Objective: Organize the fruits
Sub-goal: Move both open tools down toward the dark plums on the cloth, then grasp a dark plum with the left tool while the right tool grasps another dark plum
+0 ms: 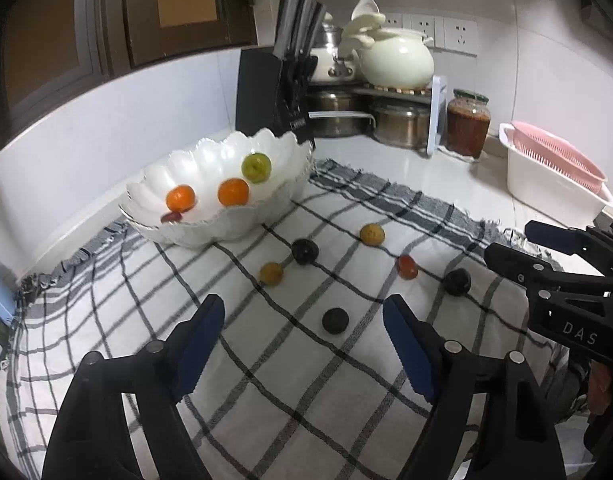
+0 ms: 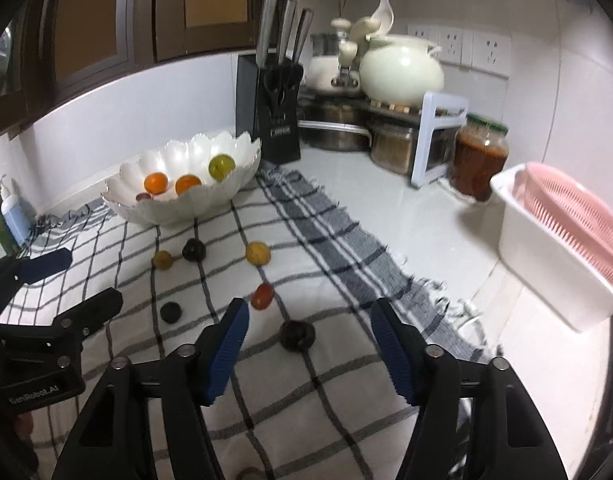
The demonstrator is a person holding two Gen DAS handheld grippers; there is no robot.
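Left wrist view: a white worktop (image 1: 406, 168) in a tiled corner carries a checked cloth (image 1: 266, 360). At the cloth's far left corner sits the scalloped bowl (image 1: 178, 236), four fruits inside; six lie loose mid-cloth. The right gripper (image 2: 308, 322), lettered "DAS", and the left gripper (image 1: 304, 320), lettered "GenRoboL.AI", both gape, holding nothing.

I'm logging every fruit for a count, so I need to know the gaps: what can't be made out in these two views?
- Small red fruit in the bowl: half hidden by the rim in both views; type unclear.
- Round object at the bottom edge, right wrist view: cut off; unidentifiable.
- Three dark fruits, e.g.: too dark and blurred to name.
- Bowl floor: hidden by its near wall.
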